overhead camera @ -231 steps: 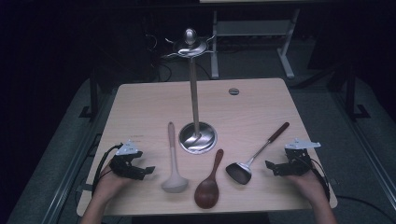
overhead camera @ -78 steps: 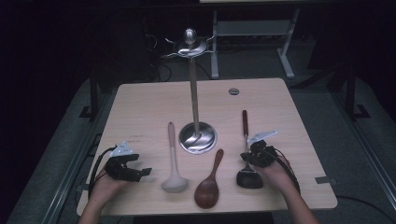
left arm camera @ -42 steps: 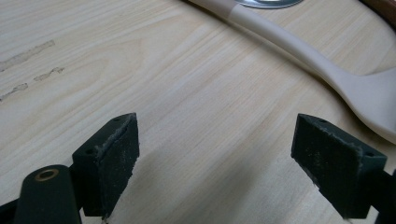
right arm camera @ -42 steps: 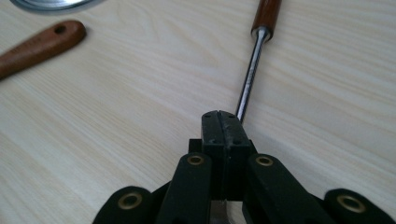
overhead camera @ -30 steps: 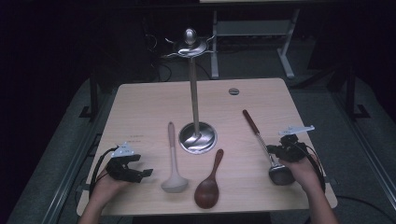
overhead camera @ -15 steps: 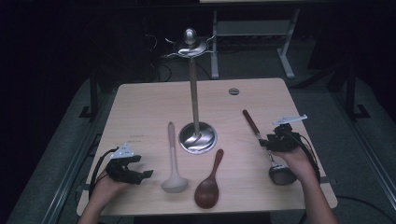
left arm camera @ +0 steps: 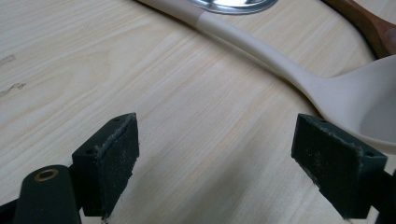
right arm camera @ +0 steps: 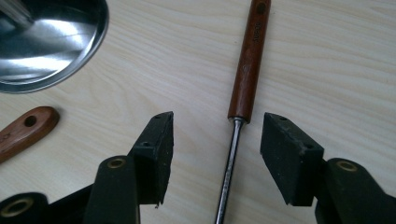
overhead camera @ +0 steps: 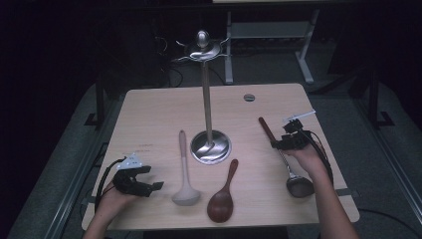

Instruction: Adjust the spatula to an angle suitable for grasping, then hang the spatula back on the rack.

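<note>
A metal ladle with a red-brown wooden handle point(overhead camera: 266, 129) lies at the right of the table, bowl toward the near edge. My right gripper point(overhead camera: 279, 144) hovers over it where shaft meets handle. Its jaws have just been opening, and the thin steel shaft point(right arm camera: 235, 140) lies between them untouched, in my right gripper point(right arm camera: 219, 140) view. My left gripper point(overhead camera: 149, 186) rests open at the front left, nothing between its pads point(left arm camera: 215, 154). A white ladle point(overhead camera: 185, 169) point(left arm camera: 289, 70) lies just right of it.
A tall steel hanging stand point(overhead camera: 206, 99) rises from a round base point(overhead camera: 211, 147) point(right arm camera: 46, 42) at the table's middle. A dark wooden spoon point(overhead camera: 224, 194) point(right arm camera: 23, 128) lies in front of it. Table edges are close to both hands.
The right gripper carried the metal ladle from the middle to the right side, let it go, and slid along the shaft toward the wooden handle with jaws apart. The left hand stayed put.
</note>
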A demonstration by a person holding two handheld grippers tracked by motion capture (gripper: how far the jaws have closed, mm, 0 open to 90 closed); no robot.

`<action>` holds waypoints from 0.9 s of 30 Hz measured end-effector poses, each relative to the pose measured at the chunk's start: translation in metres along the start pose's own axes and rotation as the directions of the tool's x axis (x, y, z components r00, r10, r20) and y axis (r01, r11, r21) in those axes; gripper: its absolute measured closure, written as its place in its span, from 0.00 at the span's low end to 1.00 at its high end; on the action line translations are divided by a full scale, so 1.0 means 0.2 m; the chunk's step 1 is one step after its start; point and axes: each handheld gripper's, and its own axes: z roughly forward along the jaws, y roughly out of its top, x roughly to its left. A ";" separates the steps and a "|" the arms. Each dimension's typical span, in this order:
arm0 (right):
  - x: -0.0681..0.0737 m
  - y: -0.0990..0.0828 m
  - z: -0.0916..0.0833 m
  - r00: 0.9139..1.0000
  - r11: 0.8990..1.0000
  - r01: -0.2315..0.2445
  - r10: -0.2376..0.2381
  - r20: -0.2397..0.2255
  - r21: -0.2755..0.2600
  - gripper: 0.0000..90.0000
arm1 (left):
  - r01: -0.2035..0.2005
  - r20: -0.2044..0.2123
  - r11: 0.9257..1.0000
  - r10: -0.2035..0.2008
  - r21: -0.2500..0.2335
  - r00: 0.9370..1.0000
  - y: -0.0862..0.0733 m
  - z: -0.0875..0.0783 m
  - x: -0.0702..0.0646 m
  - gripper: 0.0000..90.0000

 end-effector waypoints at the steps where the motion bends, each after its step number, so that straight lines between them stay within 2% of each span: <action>1: 0.00 0.01 0.01 1.000 1.000 -0.007 0.007 -0.001 0.011 0.48 | 0.001 0.002 1.000 -0.001 0.000 1.000 0.00 0.00 0.00 0.17; 5: -0.02 0.07 0.04 1.000 0.999 -0.006 0.005 0.004 0.039 0.48 | 0.001 0.003 1.000 -0.001 0.004 1.000 0.00 0.00 0.00 0.17; 10: -0.04 0.14 0.10 1.000 0.993 -0.006 0.005 0.005 0.116 0.49 | 0.005 0.009 1.000 -0.005 0.007 1.000 0.00 0.01 0.00 0.17; 14: -0.07 0.20 0.15 1.000 0.983 -0.027 0.027 0.005 0.183 0.51 | 0.008 0.009 1.000 -0.009 0.004 1.000 0.00 0.01 0.00 0.17; 16: -0.08 0.22 0.17 0.999 0.973 -0.045 0.046 0.003 0.225 0.51 | 0.001 0.011 1.000 -0.001 0.009 1.000 0.00 0.01 0.01 0.17; 17: -0.08 0.22 0.17 0.999 0.973 -0.045 0.046 0.003 0.225 0.51 | 0.001 0.011 1.000 -0.001 0.009 1.000 0.00 0.01 0.01 0.17; 19: -0.11 0.24 0.21 0.998 0.964 -0.053 0.056 -0.002 0.259 0.53 | 0.002 0.012 1.000 -0.002 0.009 1.000 0.00 0.01 0.00 0.17; 20: -0.11 0.24 0.24 0.999 0.956 -0.051 0.053 0.000 0.288 0.56 | 0.012 0.016 1.000 -0.013 0.007 1.000 0.00 0.01 0.00 0.17; 21: -0.11 0.24 0.24 0.999 0.956 -0.051 0.053 0.000 0.288 0.56 | 0.012 0.016 1.000 -0.013 0.007 1.000 0.00 0.01 0.00 0.17; 22: -0.12 0.25 0.27 0.999 0.948 -0.050 0.053 -0.002 0.314 0.60 | 0.002 0.014 1.000 -0.002 0.008 1.000 0.00 0.01 0.00 0.17; 25: -0.12 0.26 0.28 0.998 0.947 -0.055 0.057 0.003 0.315 0.63 | 0.019 0.014 1.000 -0.019 0.001 1.000 -0.01 0.01 0.00 0.17; 26: -0.12 0.26 0.29 0.998 0.945 -0.056 0.059 -0.001 0.323 0.65 | 0.006 0.011 1.000 -0.006 0.002 1.000 -0.01 0.00 0.01 0.17; 27: -0.12 0.26 0.30 0.999 0.943 -0.052 0.054 0.001 0.328 0.66 | 0.014 0.014 1.000 -0.014 0.003 1.000 -0.01 0.00 0.01 0.17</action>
